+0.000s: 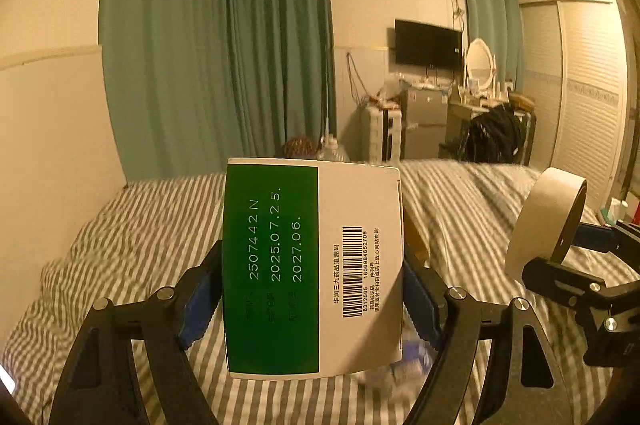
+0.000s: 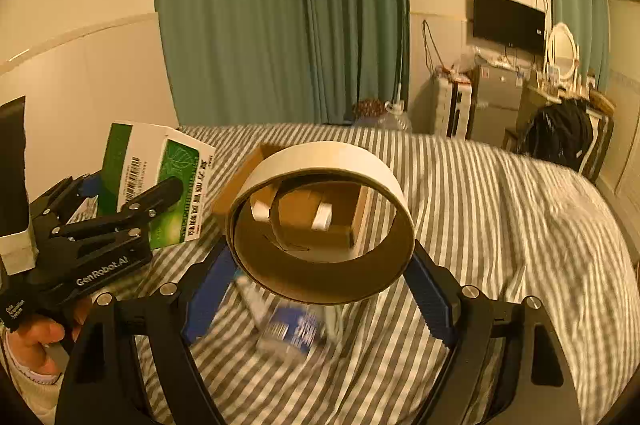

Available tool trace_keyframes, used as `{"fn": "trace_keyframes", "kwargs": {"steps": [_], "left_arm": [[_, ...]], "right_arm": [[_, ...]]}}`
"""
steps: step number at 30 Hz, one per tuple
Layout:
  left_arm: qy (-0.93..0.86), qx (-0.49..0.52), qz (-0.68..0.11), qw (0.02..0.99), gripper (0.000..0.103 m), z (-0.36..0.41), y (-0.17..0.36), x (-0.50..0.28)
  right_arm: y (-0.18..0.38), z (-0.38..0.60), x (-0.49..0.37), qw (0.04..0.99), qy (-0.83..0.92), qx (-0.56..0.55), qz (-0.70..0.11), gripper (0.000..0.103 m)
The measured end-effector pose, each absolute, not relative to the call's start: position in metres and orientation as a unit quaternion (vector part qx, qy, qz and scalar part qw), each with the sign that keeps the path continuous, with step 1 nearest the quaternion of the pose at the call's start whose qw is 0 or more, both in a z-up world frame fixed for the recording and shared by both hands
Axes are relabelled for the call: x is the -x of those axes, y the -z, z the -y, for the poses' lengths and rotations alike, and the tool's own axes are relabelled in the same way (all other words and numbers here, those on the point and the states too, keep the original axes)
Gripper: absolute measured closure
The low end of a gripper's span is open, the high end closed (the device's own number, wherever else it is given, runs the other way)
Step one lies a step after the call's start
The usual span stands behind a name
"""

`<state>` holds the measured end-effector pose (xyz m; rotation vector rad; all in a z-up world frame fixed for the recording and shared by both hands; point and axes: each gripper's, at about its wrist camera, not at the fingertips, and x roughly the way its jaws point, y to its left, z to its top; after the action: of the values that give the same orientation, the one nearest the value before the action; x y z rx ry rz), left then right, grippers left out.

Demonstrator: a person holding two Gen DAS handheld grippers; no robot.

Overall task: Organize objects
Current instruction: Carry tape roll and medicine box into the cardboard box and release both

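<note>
A green and white medicine box (image 1: 312, 265) stands upright between the blue pads of my left gripper (image 1: 312, 289), which is shut on it above the striped bed (image 1: 140, 225). In the right wrist view the same box (image 2: 156, 181) and left gripper (image 2: 124, 193) appear at the left. My right gripper (image 2: 322, 281) is shut on a wide roll of beige tape (image 2: 320, 265), held flat and open side up. Seen from the left wrist, that roll (image 1: 544, 221) and the right gripper (image 1: 576, 257) sit at the right. An open cardboard box (image 2: 236, 189) lies on the bed behind the roll, holding small white rolls (image 2: 322, 217).
A blurred blue and white packet (image 2: 296, 329) lies on the sheet under the grippers. A hand (image 2: 32, 337) holds the left gripper. Green curtains (image 2: 280, 17) and a wall bound the bed's far side. A fridge (image 1: 424, 121), dressing table and black backpack (image 1: 496, 137) stand beyond.
</note>
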<state>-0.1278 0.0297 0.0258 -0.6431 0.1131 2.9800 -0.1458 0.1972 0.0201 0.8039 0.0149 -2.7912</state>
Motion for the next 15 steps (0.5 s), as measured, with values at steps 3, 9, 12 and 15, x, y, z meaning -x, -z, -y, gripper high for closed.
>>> {"fn": "trace_keyframes", "kwargs": {"steps": [3, 9, 12, 15], "left_arm": [[-0.977, 0.206, -0.038, 0.05, 0.021, -0.036, -0.033, 0.155], [-0.976, 0.211, -0.04, 0.044, 0.021, -0.036, -0.025, 0.212], [-0.973, 0.226, -0.036, 0.042, 0.021, -0.03, -0.012, 0.237], [-0.97, 0.237, -0.04, 0.038, 0.021, -0.025, 0.004, 0.261]], "right_arm": [[-0.034, -0.197, 0.171, 0.127, 0.956, -0.263, -0.001, 0.02], [-0.033, -0.187, 0.226, 0.144, 0.951, -0.274, 0.006, 0.02], [-0.024, -0.183, 0.259, 0.144, 0.947, -0.287, 0.002, 0.02], [-0.007, -0.174, 0.293, 0.14, 0.942, -0.306, -0.013, 0.02]]}}
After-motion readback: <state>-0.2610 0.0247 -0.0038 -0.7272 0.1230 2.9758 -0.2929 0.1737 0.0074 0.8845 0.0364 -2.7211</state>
